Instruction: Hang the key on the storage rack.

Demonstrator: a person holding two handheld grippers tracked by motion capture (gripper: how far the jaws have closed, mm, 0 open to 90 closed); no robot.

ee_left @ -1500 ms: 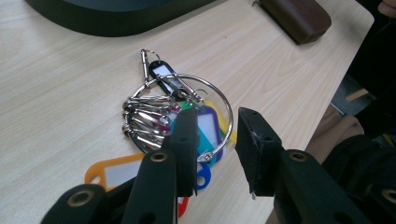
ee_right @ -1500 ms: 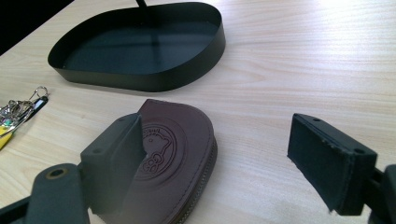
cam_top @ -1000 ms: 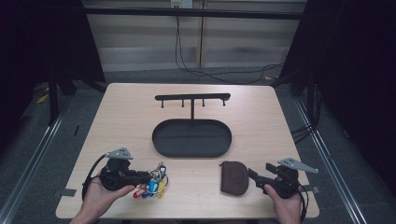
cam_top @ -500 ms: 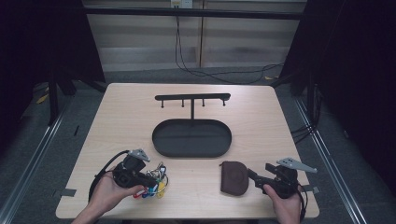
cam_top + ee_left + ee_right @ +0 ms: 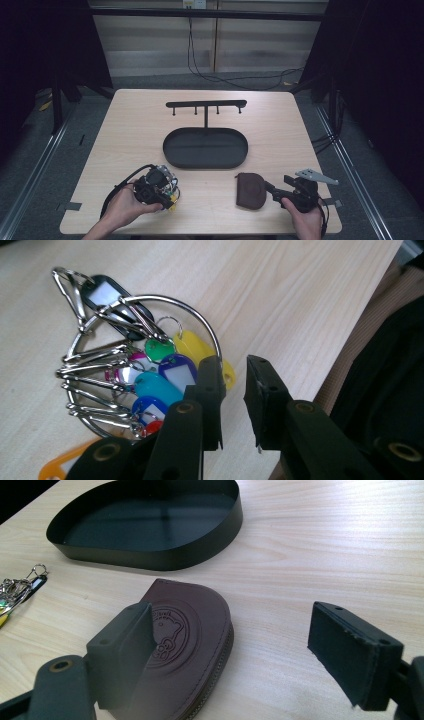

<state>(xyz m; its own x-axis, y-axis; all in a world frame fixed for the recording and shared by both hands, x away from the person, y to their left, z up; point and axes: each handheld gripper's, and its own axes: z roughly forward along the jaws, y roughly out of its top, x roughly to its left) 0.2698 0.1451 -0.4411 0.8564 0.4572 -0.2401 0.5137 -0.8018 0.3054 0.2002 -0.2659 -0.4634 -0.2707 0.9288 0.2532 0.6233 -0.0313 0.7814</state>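
**Keys and pouch both on the bench, tray bare**

High view: the left gripper (image 5: 159, 192) sits over the key ring (image 5: 170, 187) near the bench's (image 5: 130, 125) front edge; the right gripper (image 5: 272, 190) points at the brown pouch (image 5: 250, 190). The black tray (image 5: 205, 148) and its hook rack (image 5: 206, 105) hold nothing, so the putting-away seems barely begun.

Left gripper view: the jaws have just been opening a little; they stand narrowly apart with nothing between them, one lying across the ring's wire beside the coloured tags (image 5: 160, 375).

Right gripper view: the jaws stand spread wide, the pouch beneath one of them, not gripped.
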